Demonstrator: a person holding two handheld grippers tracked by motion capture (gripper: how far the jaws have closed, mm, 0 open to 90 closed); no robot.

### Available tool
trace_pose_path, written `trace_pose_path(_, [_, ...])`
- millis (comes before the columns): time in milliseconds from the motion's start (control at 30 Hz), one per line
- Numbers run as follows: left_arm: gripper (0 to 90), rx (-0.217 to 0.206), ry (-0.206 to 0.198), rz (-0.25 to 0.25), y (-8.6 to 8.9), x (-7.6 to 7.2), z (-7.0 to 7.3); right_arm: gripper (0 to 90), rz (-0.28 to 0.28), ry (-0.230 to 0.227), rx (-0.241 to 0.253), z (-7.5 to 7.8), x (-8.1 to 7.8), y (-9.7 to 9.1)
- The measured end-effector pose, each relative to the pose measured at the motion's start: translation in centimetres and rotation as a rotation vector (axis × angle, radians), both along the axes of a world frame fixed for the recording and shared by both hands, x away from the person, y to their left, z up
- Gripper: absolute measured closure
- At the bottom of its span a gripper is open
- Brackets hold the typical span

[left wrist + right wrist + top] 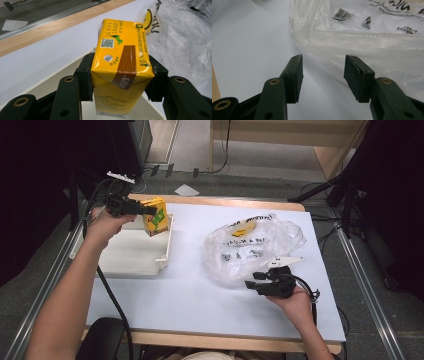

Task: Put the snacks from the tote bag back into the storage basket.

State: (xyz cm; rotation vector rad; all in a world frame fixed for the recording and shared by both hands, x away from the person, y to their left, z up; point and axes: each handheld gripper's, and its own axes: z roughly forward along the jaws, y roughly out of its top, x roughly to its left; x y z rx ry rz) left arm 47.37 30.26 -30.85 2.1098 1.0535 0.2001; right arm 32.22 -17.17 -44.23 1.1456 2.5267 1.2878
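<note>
Step in hand: moving the carton (120, 72) from the bag (250, 247) to the tray (132, 257).

Left tongs (152, 210) clamp the yellow carton by its two narrow sides, pads pressed flat on it; it stands roughly upright, top towards the camera in the left gripper view. The carton hangs over the tray's far right corner, near the counter's (200, 295) far left corner. I cannot tell whether its base touches the tray floor.

Right tongs (323, 75) stand wide and hold nothing, low at the near side of the bag, towards the counter's right edge; the plastic lies just beyond the pads.

Next, as I judge it: lower the carton inside the tray walls, base flat, then release. The corner is tight, so clear the rim first.
</note>
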Motion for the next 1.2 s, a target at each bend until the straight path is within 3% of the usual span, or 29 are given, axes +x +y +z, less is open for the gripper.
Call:
trace_pose_path(133, [51.3,-0.006,0.003,0.011,0.4,0.3,-0.9,50.4,0.000,-0.002,-0.001,0.0,0.0,0.0])
trace_pose_path(433, [51.3,0.029,0.001,0.023,1.0,0.8,-2.3,50.4,-0.003,0.004,-0.002,-0.1,0.0,0.0])
trace_pose_path(533, [51.3,0.009,0.008,0.034,1.1,1.1,-3.1,50.5,-0.004,-0.001,-0.002,-0.1,-0.1,-0.1])
trace_pose_path(767, [51.3,0.015,0.021,0.028,0.7,1.7,-5.1,50.4,-0.014,-0.002,-0.002,-0.1,-0.2,-0.3])
trace_pose_path(933, [51.3,0.032,0.018,0.022,0.6,2.0,-5.8,50.4,-0.018,0.000,0.000,-0.2,-0.4,-0.4])
trace_pose_path(1200, [51.2,0.026,0.007,0.028,0.4,2.1,-7.2,50.5,-0.026,0.003,-0.003,-0.2,-0.5,-0.6])
